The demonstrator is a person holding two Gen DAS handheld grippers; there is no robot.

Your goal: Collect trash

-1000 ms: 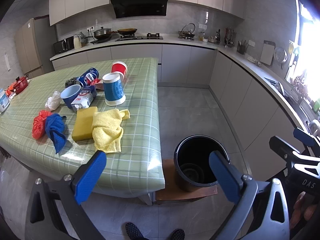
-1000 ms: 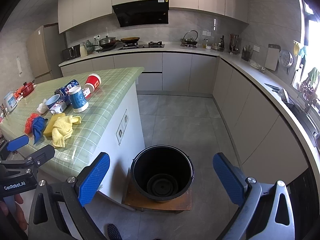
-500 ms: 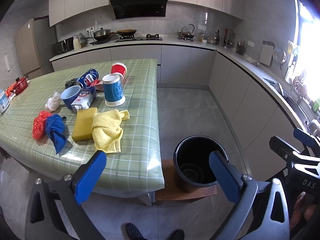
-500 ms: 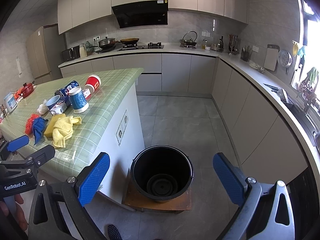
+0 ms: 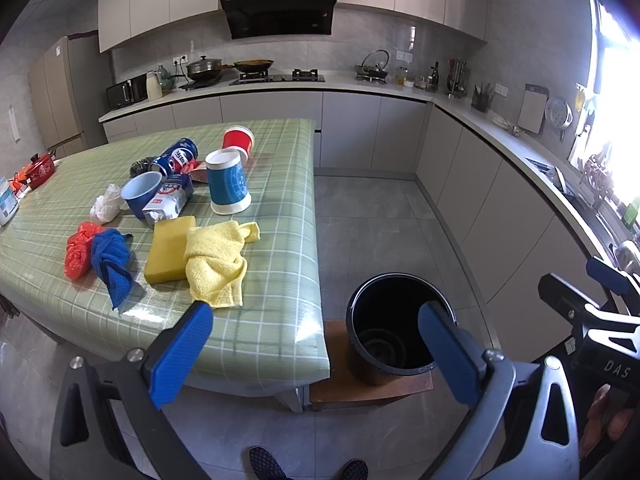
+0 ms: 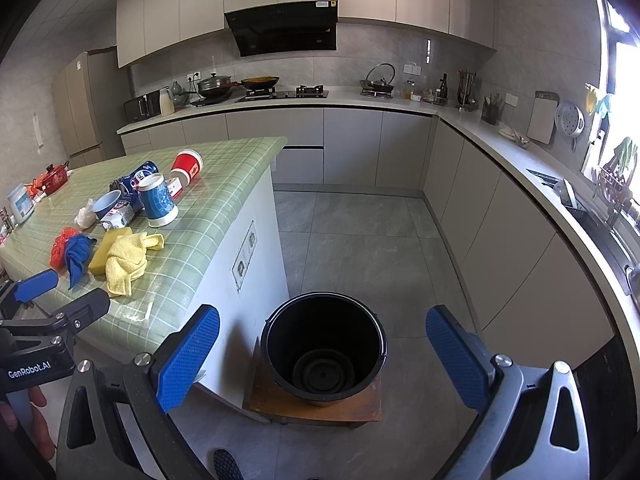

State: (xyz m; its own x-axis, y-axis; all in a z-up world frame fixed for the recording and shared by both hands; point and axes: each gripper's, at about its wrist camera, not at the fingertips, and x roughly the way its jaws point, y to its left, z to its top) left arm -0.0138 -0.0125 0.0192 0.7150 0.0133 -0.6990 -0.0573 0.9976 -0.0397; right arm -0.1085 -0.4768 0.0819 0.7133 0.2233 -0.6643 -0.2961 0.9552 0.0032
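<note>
A black bucket [image 6: 323,350], round and empty, stands on a low wooden stand [image 6: 316,406] beside the green checked table [image 5: 280,240], both the left gripper [image 5: 316,344] and right gripper [image 6: 322,354] spread wide holding nothing, and only the right view shows wall sockets [image 6: 245,256] on the table's side.

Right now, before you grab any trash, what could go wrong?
1. The yellow cloth and yellow sponge lie nearer than the trash, so the open left gripper might grab cleaning things by mistake.
2. The tall blue cup stands upright among tipped cups and a can; reaching past could topple it.
3. The black bucket sits low on the floor beside the table, so dropped trash may miss.
</note>
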